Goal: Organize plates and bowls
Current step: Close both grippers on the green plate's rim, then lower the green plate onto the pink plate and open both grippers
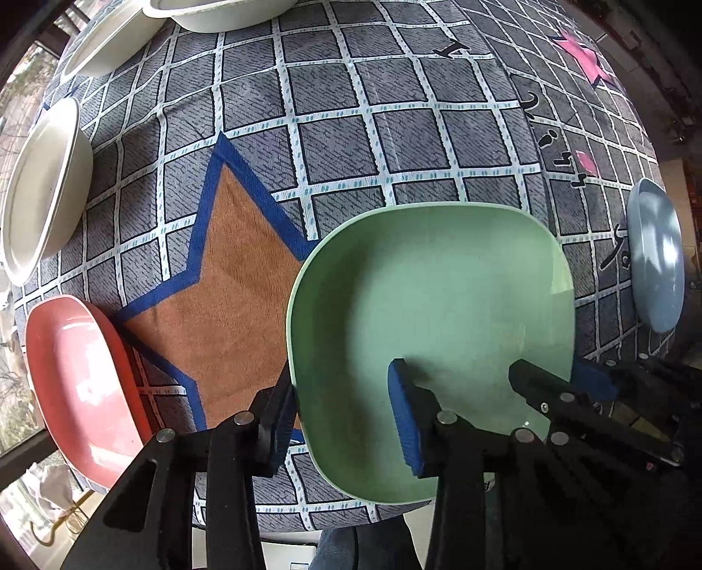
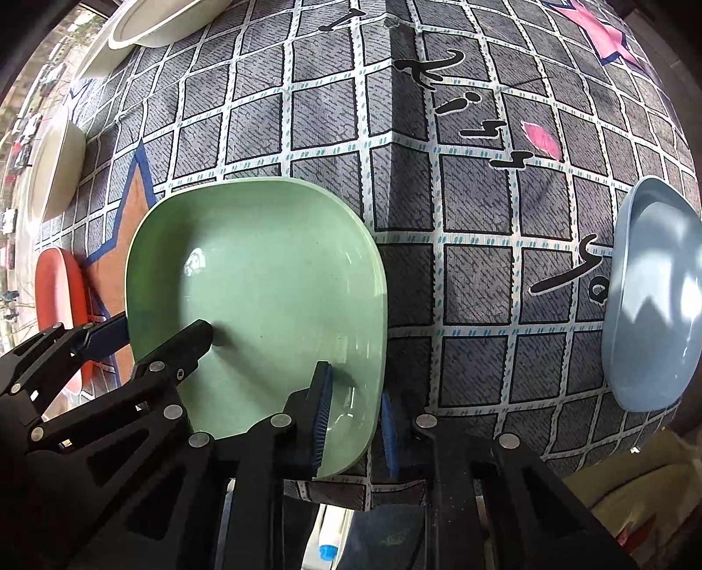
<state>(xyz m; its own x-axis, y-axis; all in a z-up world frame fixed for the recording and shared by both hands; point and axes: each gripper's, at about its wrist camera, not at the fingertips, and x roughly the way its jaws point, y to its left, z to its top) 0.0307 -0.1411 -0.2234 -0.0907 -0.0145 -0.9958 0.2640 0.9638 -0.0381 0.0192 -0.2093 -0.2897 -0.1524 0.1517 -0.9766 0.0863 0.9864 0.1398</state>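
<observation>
Two grippers straddle opposite walls of one pale green, rounded-square plastic bowl (image 1: 432,315), which sits on a table covered by a grey checked cloth (image 1: 333,144) with white grid lines. The left gripper (image 1: 342,421) has one blue-padded finger inside the bowl and the other outside its left wall; the jaws stand spread, with a clear gap between the outer pad and the wall, so it is not clamping. The right gripper (image 2: 353,414) straddles the bowl's right wall near the front corner, inner pad against the green inside and outer pad just beside the wall; whether it truly pinches I cannot tell. In the right wrist view the bowl (image 2: 263,280) shows the left gripper's black finger reaching onto its floor from the left.

Beneath the bowl's left edge the cloth carries a brown star outlined in blue (image 1: 228,280). Just left of the star lies a coral-red rounded dish (image 1: 83,377). Further left and back sit three cream-white round bowls: one on the left edge (image 1: 39,188), one at the back left (image 1: 105,44), one at the top (image 1: 219,13).

Well to the right rests a grey-blue rounded dish (image 2: 653,307). Between it and the green bowl, black handwritten-style lettering (image 2: 456,101) crosses the cloth; it reads upside down and I cannot make out the words. A pink star (image 1: 583,57) is printed at the far right corner.
</observation>
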